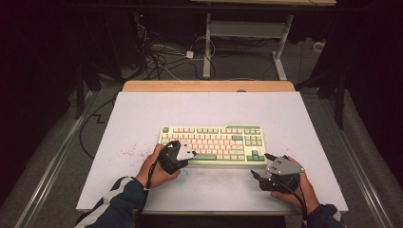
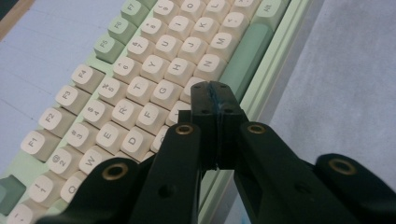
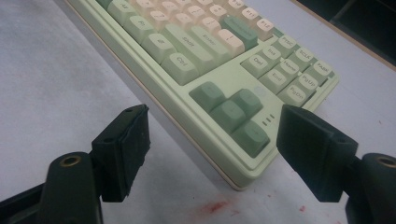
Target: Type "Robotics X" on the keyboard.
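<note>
1. High view: the keyboard [image 1: 212, 144] lies at the centre of the white worktop [image 1: 142, 109]. The left hand-held gripper [image 1: 186, 153] rests on its lower left keys; the right hand-held gripper [image 1: 259, 167] sits lower right, just off its corner.
2. Left gripper view: jaws pressed together, empty, tips over the keyboard [image 2: 140, 79] beside the spacebar [image 2: 245, 53].
3. Right gripper view: jaws wide apart, empty, with the keyboard's [image 3: 210, 60] arrow-key corner between them.

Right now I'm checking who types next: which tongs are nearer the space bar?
Left. The left tongs, shut, hover over the keys beside the space bar. The right tongs, open, sit off the keyboard's right front corner, near the arrow keys.
</note>
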The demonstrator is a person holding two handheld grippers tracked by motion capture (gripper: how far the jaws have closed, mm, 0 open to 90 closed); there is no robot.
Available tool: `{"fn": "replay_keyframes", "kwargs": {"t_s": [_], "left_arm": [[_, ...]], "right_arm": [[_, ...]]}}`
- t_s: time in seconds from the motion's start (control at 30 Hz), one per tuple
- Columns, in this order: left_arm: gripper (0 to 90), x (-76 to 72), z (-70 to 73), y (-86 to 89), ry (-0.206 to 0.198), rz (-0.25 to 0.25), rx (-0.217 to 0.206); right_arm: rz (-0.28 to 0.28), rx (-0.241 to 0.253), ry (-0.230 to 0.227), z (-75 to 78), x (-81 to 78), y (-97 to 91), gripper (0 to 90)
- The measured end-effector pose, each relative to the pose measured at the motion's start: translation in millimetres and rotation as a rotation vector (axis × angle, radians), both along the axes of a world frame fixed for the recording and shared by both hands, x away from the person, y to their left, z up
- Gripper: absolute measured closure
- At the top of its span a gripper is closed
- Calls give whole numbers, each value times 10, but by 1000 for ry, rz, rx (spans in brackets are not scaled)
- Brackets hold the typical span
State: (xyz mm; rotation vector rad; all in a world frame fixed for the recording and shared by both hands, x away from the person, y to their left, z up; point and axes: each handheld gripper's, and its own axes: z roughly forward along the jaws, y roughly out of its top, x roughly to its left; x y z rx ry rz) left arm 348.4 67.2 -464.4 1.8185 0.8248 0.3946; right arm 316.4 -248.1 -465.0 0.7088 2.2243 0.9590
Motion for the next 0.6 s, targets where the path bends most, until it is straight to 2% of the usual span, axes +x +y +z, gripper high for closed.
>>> {"fn": "replay_keyframes", "kwargs": {"t_s": [0.13,0.23,0.3,0.47,0.6], "left_arm": [[844,6,37,25,-12,7,-10],[768,17,44,44,-27,21,-10],[699,19,39,60,-47,28,-9],[499,1,47,114,-78,32,-35],[329,1,50,152,-93,60,-55]], "right_arm": [[-2,1,-2,4,-1,-1,266],[-4,2,-1,2,-1,-1,267],[-4,2,-2,4,-3,-1,266],[-11,8,-6,15,-3,-10,266],[-13,10,-10,20,-5,-13,266]]}}
